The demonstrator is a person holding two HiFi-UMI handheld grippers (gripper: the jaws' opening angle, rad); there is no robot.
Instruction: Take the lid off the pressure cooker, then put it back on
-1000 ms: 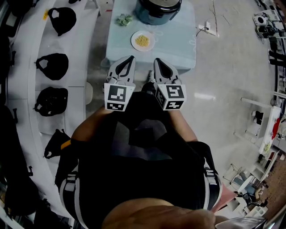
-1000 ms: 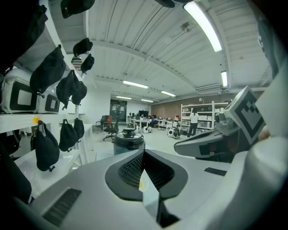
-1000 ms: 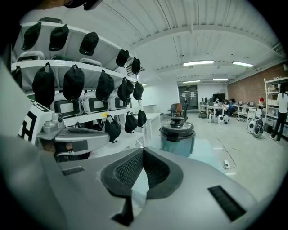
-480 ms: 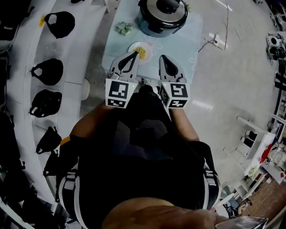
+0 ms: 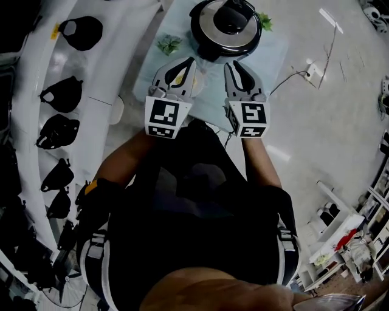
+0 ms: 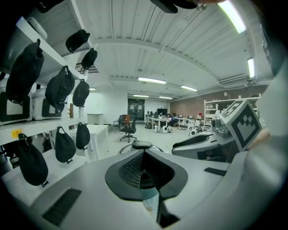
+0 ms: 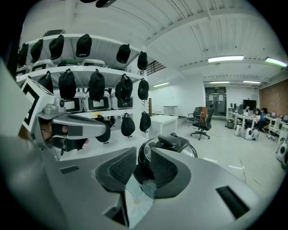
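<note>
Got the pressure cooker (image 5: 226, 29) parked at the far end of a pale-blue table (image 5: 273, 48), with its shiny lid (image 5: 213, 35) sitting on top and the black lid handle (image 5: 231, 16) facing up. Can spot a green leafy bundle (image 5: 168, 44) on the table just left of the cooker, plus another bit of green (image 5: 265, 22) tucked by its right side. Closer in, found both grippers held side by side over the near part of the table, short of the cooker and not touching it. As for the left gripper (image 5: 185, 61) — pinched tight with nothing in it, and from the left gripper view only showing the cooker's handle poking up past the tips. As for the right gripper (image 5: 234, 64) — a narrow way apart and opening, gripping nothing, just framing the cooker through the gap in the right gripper view. Further out, got white shelving (image 5: 36, 103) running down the left side with black bags (image 5: 80, 31) hanging off it. Also a power strip (image 5: 314, 68) with its cord on the pale floor right of the table. Way back in the right gripper view, can make out an office chair (image 7: 203, 120).
</note>
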